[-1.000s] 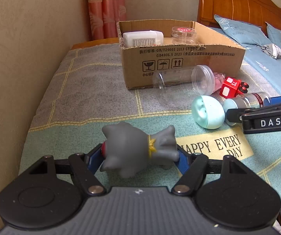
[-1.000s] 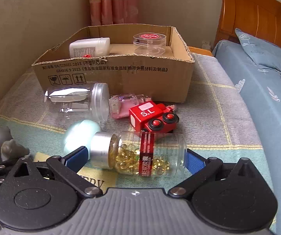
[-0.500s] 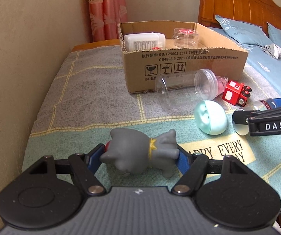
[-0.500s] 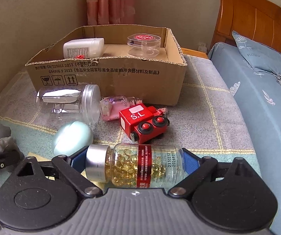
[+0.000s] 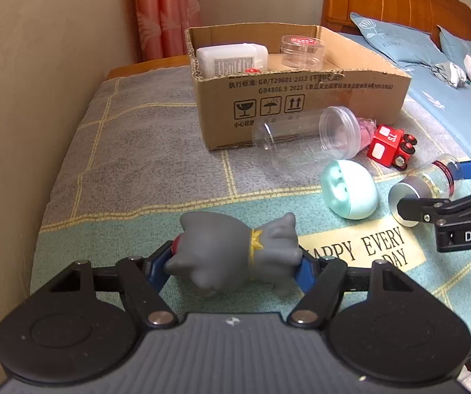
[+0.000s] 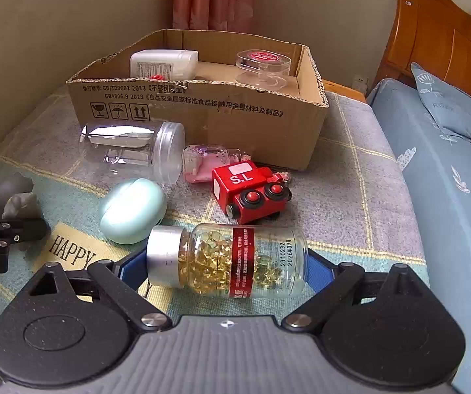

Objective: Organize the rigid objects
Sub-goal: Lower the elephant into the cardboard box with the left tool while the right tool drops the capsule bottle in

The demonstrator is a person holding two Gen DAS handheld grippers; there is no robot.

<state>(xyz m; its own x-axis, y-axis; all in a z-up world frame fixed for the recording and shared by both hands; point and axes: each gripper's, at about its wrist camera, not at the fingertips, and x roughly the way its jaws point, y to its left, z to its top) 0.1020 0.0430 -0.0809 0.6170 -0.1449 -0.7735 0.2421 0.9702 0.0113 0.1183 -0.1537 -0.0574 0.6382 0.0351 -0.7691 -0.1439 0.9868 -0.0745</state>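
Note:
My left gripper [image 5: 235,264] is shut on a grey toy cat [image 5: 235,251] with a yellow collar, held above the blanket; it also shows in the right wrist view [image 6: 12,198]. My right gripper [image 6: 228,266] is shut on a clear capsule bottle [image 6: 228,259] with a silver cap and red label, lying sideways between the pads; it also shows in the left wrist view [image 5: 422,190]. A cardboard box [image 5: 301,98] [image 6: 202,111] stands behind, holding a white bottle [image 6: 163,64] and a clear round container [image 6: 263,67].
On the blanket lie a clear plastic jar [image 6: 133,149], a pink-filled small bottle [image 6: 209,164], a red toy train [image 6: 250,190] and a mint egg-shaped case [image 6: 132,210]. A wall runs along the left. A bed with blue bedding [image 6: 448,170] is to the right.
Both grippers have lifted and pulled back a little with their objects held. The capsule bottle has risen off the blanket; the cat stays clamped.

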